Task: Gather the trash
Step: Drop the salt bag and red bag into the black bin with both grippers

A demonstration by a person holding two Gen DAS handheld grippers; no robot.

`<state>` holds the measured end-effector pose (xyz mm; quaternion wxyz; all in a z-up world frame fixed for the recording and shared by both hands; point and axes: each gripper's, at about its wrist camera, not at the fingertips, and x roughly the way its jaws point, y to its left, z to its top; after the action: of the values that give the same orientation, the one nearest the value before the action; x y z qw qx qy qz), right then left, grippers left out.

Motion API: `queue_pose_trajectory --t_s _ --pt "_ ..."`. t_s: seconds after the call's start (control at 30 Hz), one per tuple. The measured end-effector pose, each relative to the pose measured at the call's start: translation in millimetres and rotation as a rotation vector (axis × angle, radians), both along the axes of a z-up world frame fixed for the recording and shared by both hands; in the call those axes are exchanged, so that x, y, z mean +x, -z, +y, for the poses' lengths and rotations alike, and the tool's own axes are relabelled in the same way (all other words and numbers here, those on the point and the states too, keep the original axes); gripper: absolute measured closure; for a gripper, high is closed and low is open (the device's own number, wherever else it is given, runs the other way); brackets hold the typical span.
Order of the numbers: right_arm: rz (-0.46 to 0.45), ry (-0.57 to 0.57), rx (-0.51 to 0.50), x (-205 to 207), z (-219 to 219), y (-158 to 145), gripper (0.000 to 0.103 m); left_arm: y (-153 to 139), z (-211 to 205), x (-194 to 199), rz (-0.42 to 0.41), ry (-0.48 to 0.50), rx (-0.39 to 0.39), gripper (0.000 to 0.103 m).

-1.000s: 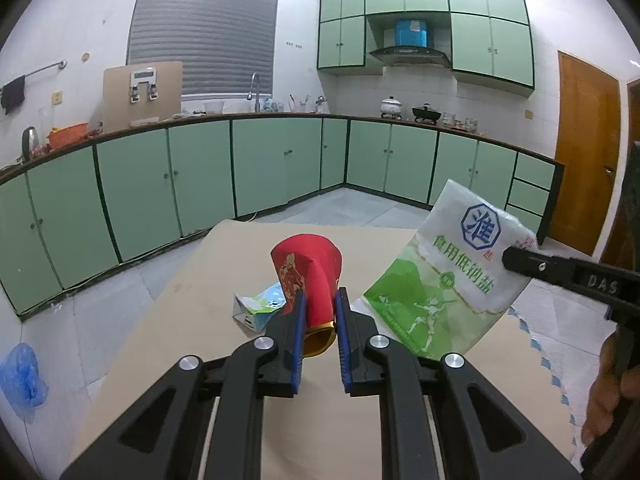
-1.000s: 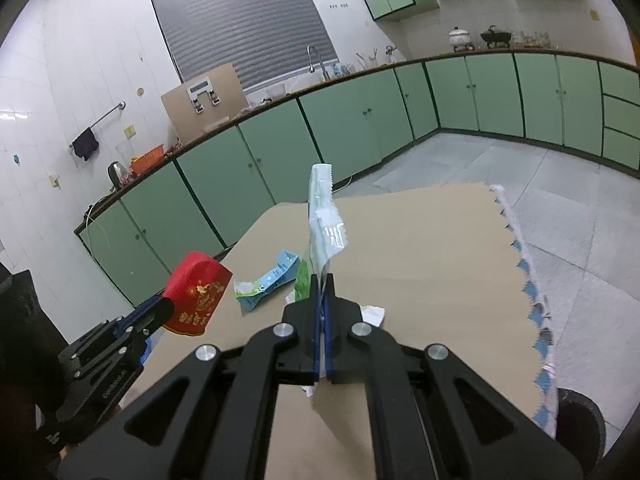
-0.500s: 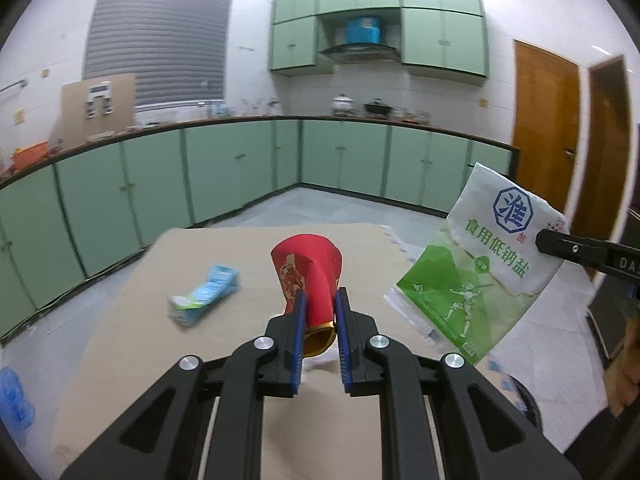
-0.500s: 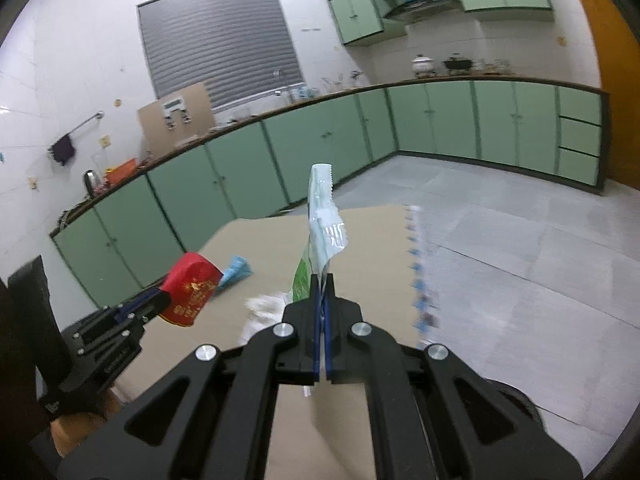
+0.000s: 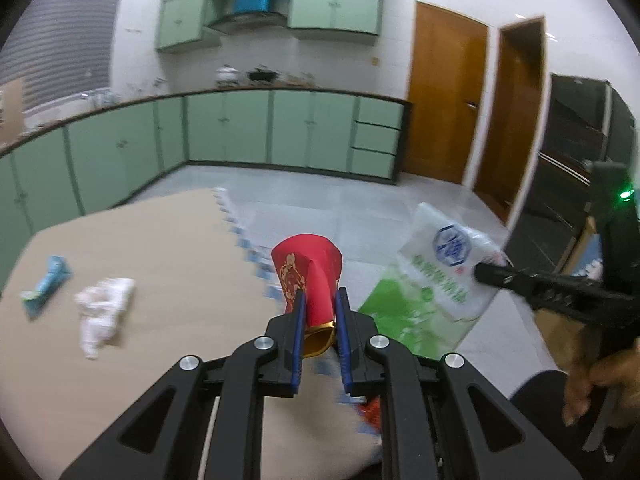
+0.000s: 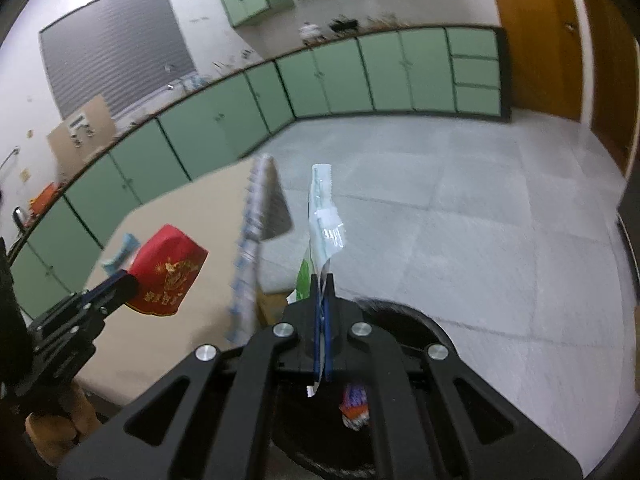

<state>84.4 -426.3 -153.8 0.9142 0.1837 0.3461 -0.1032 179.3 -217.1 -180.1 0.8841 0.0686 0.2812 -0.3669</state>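
Note:
My left gripper [image 5: 320, 300] is shut on a red paper cup with gold print [image 5: 308, 272], held above the table's right edge; the cup also shows in the right wrist view [image 6: 168, 272]. My right gripper [image 6: 322, 280] is shut on a white and green plastic bag [image 6: 320, 216], held edge-on over a black trash bin [image 6: 400, 316] on the floor. The bag shows flat in the left wrist view [image 5: 432, 280], off the table's right side. A crumpled white tissue [image 5: 102, 312] and a blue-green wrapper [image 5: 46, 284] lie on the table.
The tan table [image 5: 160, 248] has a blue-patterned border along its right edge [image 6: 248, 248]. The bin holds a colourful wrapper [image 6: 354, 404]. Green cabinets [image 5: 248, 132] line the far walls, brown doors [image 5: 444, 100] stand at the right, and grey tile floor [image 6: 460, 240] lies beyond.
Both grippers have swung to the right with their loads, from over the table to its right edge. The bag now hangs over the bin. Both grips are unchanged.

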Motion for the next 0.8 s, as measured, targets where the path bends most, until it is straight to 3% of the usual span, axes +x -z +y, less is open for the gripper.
queue_pose_trajectory --t_s 0.37,0.47,0.6,0.8 --pt "0.137 0.053 0.066 -3 -29 62 0.102 55 -80 -16 0.108 0.143 0.092 0.087" --pt "0.169 0.063 0.077 -1 -33 70 0.097 69 -89 -8 0.137 0.155 0.118 0.086" --pt "0.199 0.059 0.079 0 -35 77 0.069 84 -93 -2 0.150 0.155 0.145 0.068" --pt "0.179 0.054 0.070 -1 -33 71 0.067 85 -79 -7 0.139 0.133 0.142 0.060"
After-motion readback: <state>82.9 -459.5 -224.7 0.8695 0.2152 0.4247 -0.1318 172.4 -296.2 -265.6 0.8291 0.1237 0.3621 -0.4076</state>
